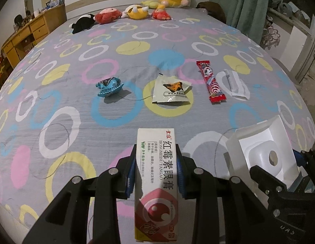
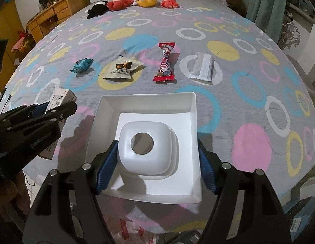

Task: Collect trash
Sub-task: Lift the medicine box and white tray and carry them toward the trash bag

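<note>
bedspread [image 1: 55, 105] spreads wide and bare ahead of us, out to the plush toys [image 1: 108, 16] at the headboard. our left gripper [image 1: 156, 166] is clamped on the ointment box [image 1: 156, 174], lifted off the cloth. our right gripper [image 2: 157, 158] grips the white tray [image 2: 149, 105] by its side walls, near the bed's front edge. four wrappers lie in a row mid-bed, apart: blue wrapper [image 1: 109, 87], grey packet [image 1: 170, 91], red wrapper [image 1: 212, 81], silver wrapper [image 1: 232, 83].

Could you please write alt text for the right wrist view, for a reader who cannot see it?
The right gripper holds a white square tray over a bed with a ring-patterned cover. Four wrappers lie in a row beyond it, and the left gripper holds a small box at the left.
</note>
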Motion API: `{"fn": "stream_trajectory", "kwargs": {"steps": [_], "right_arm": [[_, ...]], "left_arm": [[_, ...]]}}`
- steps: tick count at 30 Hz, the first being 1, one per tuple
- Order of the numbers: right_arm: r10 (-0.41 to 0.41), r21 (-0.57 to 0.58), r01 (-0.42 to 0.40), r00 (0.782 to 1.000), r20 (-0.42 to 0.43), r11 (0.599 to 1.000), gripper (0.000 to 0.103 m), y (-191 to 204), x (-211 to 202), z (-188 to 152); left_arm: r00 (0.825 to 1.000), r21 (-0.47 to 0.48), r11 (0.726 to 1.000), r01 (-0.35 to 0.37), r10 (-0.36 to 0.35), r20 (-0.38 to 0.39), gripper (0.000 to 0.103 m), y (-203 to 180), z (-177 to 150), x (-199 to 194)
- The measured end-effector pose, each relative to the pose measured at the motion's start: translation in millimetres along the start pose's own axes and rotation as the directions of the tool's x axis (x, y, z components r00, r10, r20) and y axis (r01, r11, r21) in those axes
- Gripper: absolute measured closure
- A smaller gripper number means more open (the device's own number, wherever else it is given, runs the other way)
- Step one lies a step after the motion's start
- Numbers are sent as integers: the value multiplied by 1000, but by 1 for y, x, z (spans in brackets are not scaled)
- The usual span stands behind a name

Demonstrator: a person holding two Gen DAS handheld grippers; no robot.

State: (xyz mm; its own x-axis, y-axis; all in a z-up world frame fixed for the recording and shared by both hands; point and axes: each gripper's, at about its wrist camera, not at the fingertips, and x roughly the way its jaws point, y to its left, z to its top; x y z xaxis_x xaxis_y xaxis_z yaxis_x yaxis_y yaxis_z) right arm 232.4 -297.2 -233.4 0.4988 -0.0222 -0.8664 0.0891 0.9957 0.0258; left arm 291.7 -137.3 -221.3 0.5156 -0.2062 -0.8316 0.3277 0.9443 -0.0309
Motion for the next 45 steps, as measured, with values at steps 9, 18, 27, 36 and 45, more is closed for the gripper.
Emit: {"fn": "stream_trajectory", "kwargs": {"steps": [9, 18, 27, 36, 45], "right_arm": [[-2, -11, 2, 1000, 30, 1000, 32, 9, -30, -13], [4, -22, -3, 999, 55, 1000, 32, 15, -56, -26], [29, -18, -28, 997, 69, 999, 32, 19, -82, -48], [53, -27, -51, 996, 67, 998, 32, 28, -99, -79], [70, -52, -67, 996, 53, 996, 32, 44, -112, -121]], "left_arm": [[1000, 33, 999, 22, -23, 18, 70, -3, -16, -28], [999, 31, 999, 42, -42, 14, 70, 0, -32, -50], [999, 39, 998, 49, -49, 9, 70, 1, -54, -66], [999, 30, 999, 45, -45, -15, 70, 0, -87, -76], [998, 14, 999, 42, -41, -45, 70, 3, -129, -87]]}}
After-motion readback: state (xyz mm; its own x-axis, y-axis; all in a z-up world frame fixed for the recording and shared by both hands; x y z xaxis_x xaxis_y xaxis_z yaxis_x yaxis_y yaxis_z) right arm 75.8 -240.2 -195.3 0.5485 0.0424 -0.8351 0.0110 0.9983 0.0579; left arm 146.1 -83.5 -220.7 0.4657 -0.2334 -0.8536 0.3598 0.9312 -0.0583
